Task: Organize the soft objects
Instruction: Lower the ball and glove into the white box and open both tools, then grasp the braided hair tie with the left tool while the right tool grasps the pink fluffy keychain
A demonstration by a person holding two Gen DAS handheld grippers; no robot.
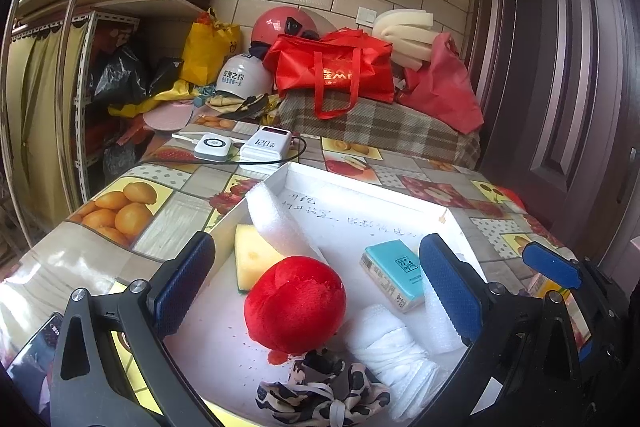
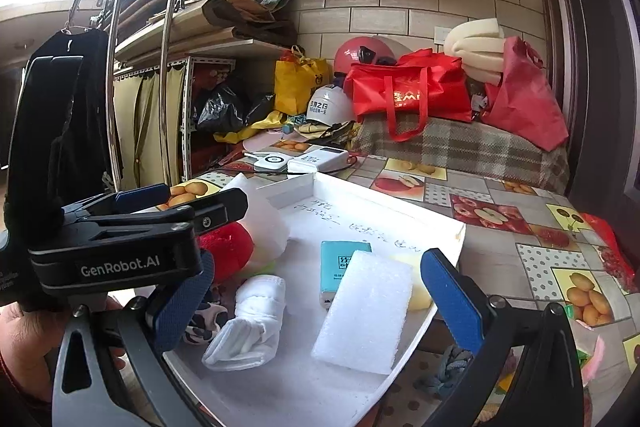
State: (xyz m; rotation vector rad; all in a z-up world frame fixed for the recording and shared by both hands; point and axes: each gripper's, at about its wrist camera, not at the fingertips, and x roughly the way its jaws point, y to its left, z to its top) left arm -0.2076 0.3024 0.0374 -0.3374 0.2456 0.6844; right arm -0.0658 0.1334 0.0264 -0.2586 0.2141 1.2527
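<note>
A white tray (image 1: 360,195) on the table holds soft things: a red plush ball (image 1: 296,303), a yellow sponge (image 1: 256,259), a white foam sheet (image 1: 280,227), a teal tissue pack (image 1: 394,273), rolled white socks (image 1: 390,347) and a patterned scrunchie (image 1: 320,387). My left gripper (image 1: 316,287) is open, its jaws either side of the ball, not touching it. In the right wrist view my right gripper (image 2: 320,303) is open over the tray (image 2: 400,215), with a white foam block (image 2: 366,311), the socks (image 2: 248,323) and the tissue pack (image 2: 340,263) between its jaws. The left gripper's body (image 2: 120,251) partly hides the ball (image 2: 228,247).
A white power bank (image 1: 266,145) and a charger (image 1: 212,145) with cables lie beyond the tray. Red bags (image 1: 332,71), helmets and foam pile up at the back wall. A blue-grey knotted cloth (image 2: 444,371) lies on the table right of the tray. A phone (image 1: 36,347) lies at the left edge.
</note>
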